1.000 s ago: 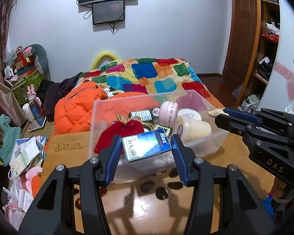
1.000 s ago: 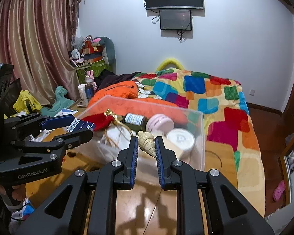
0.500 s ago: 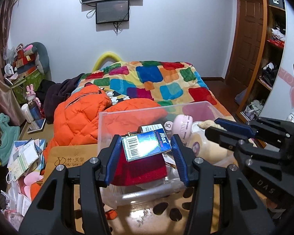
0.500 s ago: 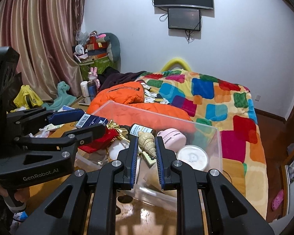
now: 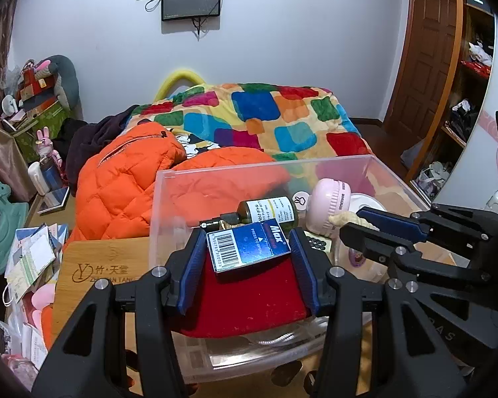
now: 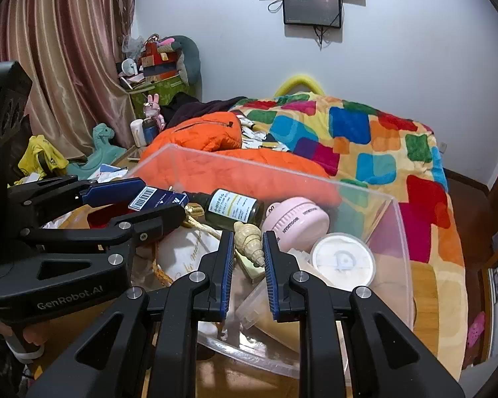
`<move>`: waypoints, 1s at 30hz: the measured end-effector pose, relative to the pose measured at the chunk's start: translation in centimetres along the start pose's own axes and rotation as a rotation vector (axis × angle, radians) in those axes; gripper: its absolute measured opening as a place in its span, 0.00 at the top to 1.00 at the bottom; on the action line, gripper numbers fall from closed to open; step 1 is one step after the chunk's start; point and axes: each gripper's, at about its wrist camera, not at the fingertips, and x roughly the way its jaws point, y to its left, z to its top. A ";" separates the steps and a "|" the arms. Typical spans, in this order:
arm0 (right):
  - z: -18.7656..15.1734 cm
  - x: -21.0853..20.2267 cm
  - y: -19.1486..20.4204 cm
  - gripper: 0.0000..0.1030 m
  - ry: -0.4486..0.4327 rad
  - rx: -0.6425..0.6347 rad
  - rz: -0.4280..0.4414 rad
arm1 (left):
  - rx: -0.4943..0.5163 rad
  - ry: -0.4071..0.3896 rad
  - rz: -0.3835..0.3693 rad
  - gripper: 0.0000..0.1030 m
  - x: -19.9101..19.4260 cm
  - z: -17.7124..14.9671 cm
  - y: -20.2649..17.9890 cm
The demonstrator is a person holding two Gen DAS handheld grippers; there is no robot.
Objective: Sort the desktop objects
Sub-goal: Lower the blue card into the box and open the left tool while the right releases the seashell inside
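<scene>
My left gripper is shut on a blue "Max" box with a barcode, held over the clear plastic bin above a red pouch. The box also shows in the right wrist view. My right gripper is shut on a cream spiral seashell, held over the middle of the bin. In the left wrist view the right gripper comes in from the right, with the shell tip showing.
In the bin lie a dark green bottle, a pink round case, a white lidded tub and a white pouch. An orange jacket and a colourful quilt lie behind. The wooden table has papers at its left.
Both grippers have moved forward and over the bin with their objects still held. The bin now fills the lower part of both views.
</scene>
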 end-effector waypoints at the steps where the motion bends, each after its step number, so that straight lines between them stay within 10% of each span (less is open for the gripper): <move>1: 0.0 0.0 0.0 0.85 -0.001 0.000 0.001 | 0.002 0.001 0.000 0.51 0.1 0.0 0.0; 18: 0.1 0.3 0.9 0.84 0.008 -0.028 -0.014 | 0.002 0.018 0.006 0.50 0.7 -0.5 -0.3; 30: 0.2 -2.5 0.1 0.63 -0.064 -0.026 -0.072 | 0.007 0.017 0.019 0.39 -0.2 -0.6 -0.6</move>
